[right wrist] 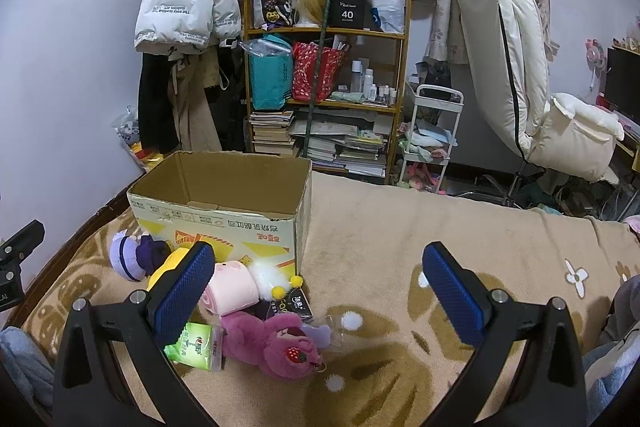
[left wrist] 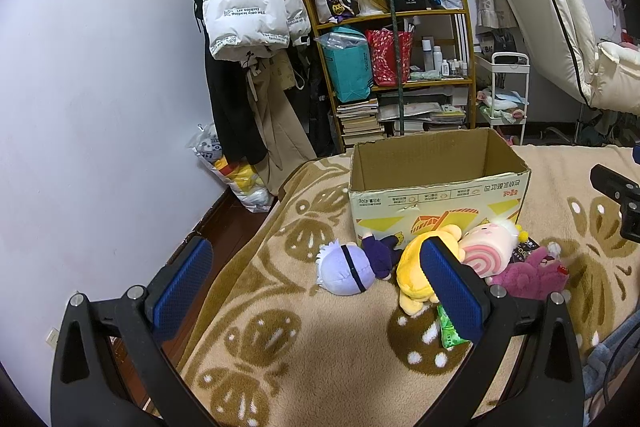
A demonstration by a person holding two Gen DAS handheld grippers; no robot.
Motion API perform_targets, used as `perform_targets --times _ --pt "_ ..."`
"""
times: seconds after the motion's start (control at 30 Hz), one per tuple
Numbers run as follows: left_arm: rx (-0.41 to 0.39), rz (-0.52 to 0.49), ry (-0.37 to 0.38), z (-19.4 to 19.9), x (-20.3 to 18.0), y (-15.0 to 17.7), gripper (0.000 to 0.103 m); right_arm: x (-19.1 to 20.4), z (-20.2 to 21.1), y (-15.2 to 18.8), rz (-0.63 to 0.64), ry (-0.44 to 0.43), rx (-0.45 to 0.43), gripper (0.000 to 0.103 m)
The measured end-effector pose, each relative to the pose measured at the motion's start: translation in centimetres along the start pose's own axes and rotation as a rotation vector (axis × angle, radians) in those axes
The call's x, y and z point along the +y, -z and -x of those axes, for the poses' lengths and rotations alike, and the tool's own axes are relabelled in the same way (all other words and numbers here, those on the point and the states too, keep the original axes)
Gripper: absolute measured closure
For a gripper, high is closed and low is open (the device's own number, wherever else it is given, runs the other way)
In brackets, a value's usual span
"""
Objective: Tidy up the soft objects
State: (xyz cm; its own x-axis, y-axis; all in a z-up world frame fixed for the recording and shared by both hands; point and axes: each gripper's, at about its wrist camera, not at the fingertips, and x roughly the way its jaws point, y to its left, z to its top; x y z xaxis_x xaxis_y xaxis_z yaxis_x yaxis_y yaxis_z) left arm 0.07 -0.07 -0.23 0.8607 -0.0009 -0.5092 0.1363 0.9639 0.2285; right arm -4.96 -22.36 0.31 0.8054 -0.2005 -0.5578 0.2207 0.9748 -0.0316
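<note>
An open cardboard box (left wrist: 436, 197) stands on the beige blanket; it also shows in the right wrist view (right wrist: 224, 223). In front of it lie several soft toys: a lilac-headed doll (left wrist: 348, 267) (right wrist: 128, 257), a yellow plush (left wrist: 416, 279) (right wrist: 172, 263), a pink swirl-roll plush (left wrist: 486, 247) (right wrist: 234, 287) and a magenta bear (left wrist: 532, 273) (right wrist: 276, 345). A green packet (left wrist: 450, 333) (right wrist: 196, 347) lies beside them. My left gripper (left wrist: 316, 281) is open and empty, above the lilac doll. My right gripper (right wrist: 316, 285) is open and empty, right of the toys.
A dark packet (right wrist: 298, 305) lies by the box corner. Behind the bed stand a cluttered wooden shelf (left wrist: 396, 67), hanging coats (left wrist: 248, 7), a white cart (right wrist: 432, 135) and a cream chair (right wrist: 520, 67). The bed's left edge drops to the floor (left wrist: 224, 223).
</note>
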Motion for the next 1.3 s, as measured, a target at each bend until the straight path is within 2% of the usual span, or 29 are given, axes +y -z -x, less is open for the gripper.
perform_targets --times 1.3 --pt "0.004 -0.005 -0.002 -0.14 0.01 0.12 0.001 -0.17 -0.1 0.15 -0.01 -0.002 0.004 0.0"
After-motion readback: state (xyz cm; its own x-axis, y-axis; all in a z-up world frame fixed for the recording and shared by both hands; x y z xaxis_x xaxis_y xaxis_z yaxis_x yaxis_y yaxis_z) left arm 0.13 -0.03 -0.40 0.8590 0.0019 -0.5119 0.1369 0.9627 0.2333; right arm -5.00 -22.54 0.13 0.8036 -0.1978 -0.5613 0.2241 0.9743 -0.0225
